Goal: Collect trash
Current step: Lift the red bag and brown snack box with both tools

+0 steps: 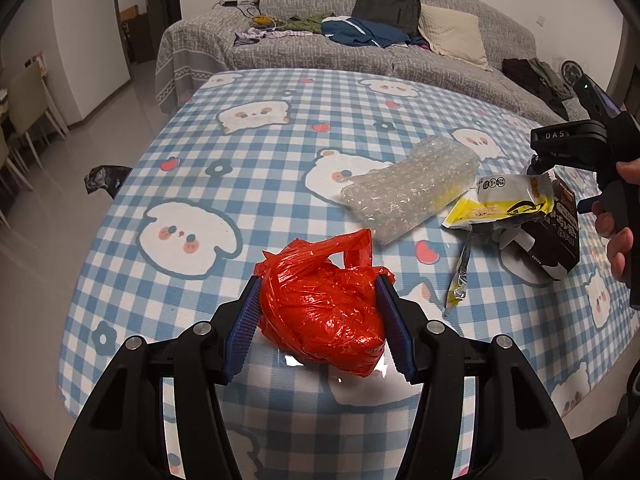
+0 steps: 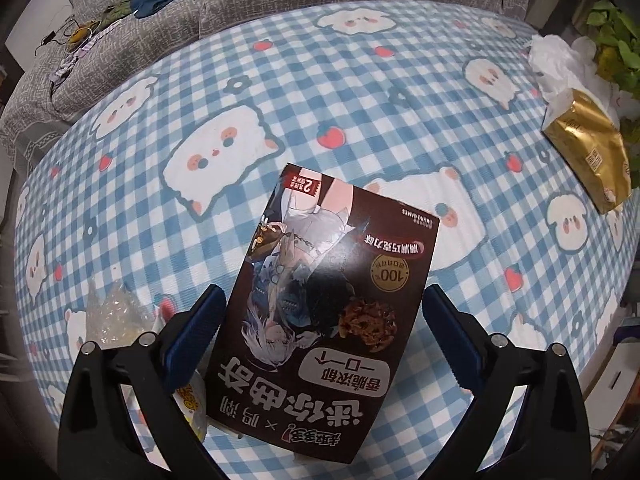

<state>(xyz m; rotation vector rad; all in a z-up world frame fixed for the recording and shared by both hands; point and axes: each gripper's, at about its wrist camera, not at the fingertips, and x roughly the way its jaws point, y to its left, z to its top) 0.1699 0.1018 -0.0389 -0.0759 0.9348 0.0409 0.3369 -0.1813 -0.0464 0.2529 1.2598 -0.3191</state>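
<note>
A crumpled red plastic bag (image 1: 324, 304) rests on the blue checked tablecloth (image 1: 248, 152), and my left gripper (image 1: 318, 292) is shut on it, with a blue pad pressing each side. To the right lie a bubble-wrap bundle (image 1: 408, 188), a yellow snack wrapper (image 1: 496, 204) and a dark cookie box (image 1: 560, 232). In the right wrist view that cookie box (image 2: 332, 300) lies lengthwise between the wide-spread fingers of my right gripper (image 2: 324, 296). Its left pad is at the box's edge, and a thin gap shows at the right pad. The right gripper (image 1: 538, 160) hangs over the box, held by a hand.
A gold tissue pack (image 2: 588, 152) with white tissue and a green plant (image 2: 612, 36) sit at the table's far right edge. Behind the table stands a grey sofa (image 1: 312, 56) with a backpack, clothes and a cushion. A black bag (image 1: 104, 178) lies on the floor at left.
</note>
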